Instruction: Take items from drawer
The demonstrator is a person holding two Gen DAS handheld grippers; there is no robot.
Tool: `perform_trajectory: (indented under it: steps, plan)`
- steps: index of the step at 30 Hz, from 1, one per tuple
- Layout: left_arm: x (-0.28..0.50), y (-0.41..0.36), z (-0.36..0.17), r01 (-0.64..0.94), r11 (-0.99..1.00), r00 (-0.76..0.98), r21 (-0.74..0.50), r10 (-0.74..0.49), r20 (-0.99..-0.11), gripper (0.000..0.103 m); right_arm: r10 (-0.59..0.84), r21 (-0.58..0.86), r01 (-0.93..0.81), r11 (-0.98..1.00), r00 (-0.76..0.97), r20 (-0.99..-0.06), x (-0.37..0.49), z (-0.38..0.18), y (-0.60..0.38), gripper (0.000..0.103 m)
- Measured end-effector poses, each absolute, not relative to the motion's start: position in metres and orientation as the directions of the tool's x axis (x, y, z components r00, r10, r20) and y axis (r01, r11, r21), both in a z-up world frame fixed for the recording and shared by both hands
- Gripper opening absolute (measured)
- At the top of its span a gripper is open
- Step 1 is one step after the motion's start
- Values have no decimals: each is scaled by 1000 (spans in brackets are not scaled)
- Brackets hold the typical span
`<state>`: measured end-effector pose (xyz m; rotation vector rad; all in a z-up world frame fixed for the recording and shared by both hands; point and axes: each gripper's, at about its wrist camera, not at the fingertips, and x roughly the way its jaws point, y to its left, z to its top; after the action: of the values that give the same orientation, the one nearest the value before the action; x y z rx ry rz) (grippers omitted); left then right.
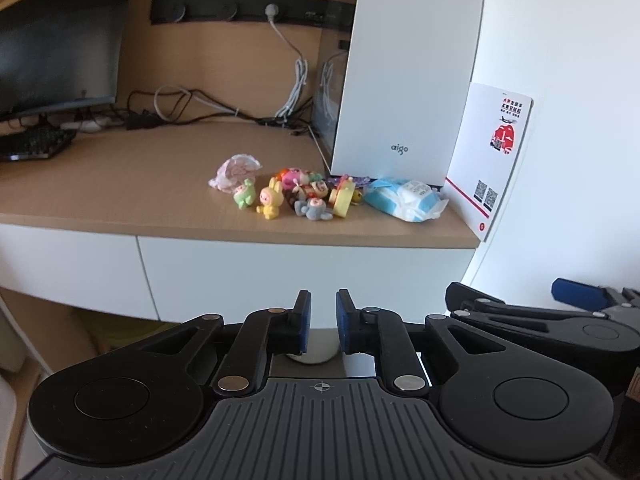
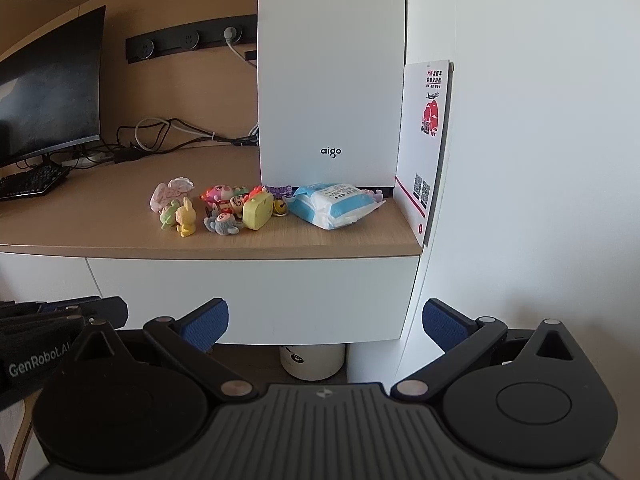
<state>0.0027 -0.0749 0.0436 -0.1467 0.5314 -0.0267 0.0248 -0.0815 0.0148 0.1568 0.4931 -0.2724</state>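
The left gripper (image 1: 323,320) hangs with its blue pads drawn close, only a narrow slit between them and nothing held. The right gripper (image 2: 325,326) is spread wide and empty. Straight ahead of both, just past the fingertips, is the white drawer (image 2: 256,296), its front flush under the desk edge. Below the right gripper a white cup (image 2: 312,362) stands under the desk. Above the drawer, on the wooden desk (image 2: 100,208), lies a cluster of small toy figures (image 2: 218,210); touching it on the right is a blue and white wipes pack (image 2: 334,204). Behind these stands a white computer case (image 2: 330,72), with a white card (image 2: 426,140) leaning at its right. Far left are a dark monitor (image 2: 48,88) and a keyboard (image 2: 32,182)
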Motion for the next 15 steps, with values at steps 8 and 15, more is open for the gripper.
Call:
perform_trajectory:
  steps: [8,15]
  plan:
    - [5,-76,44,-27,994,860,-109,-32,-510,16,-221,85,298,951,844,-489,25,14,-83,103]
    - [4,-78,45,-5,992,861,-127,-60,-506,16,-218,89,298,951,842,-493,25,13,-83,103]
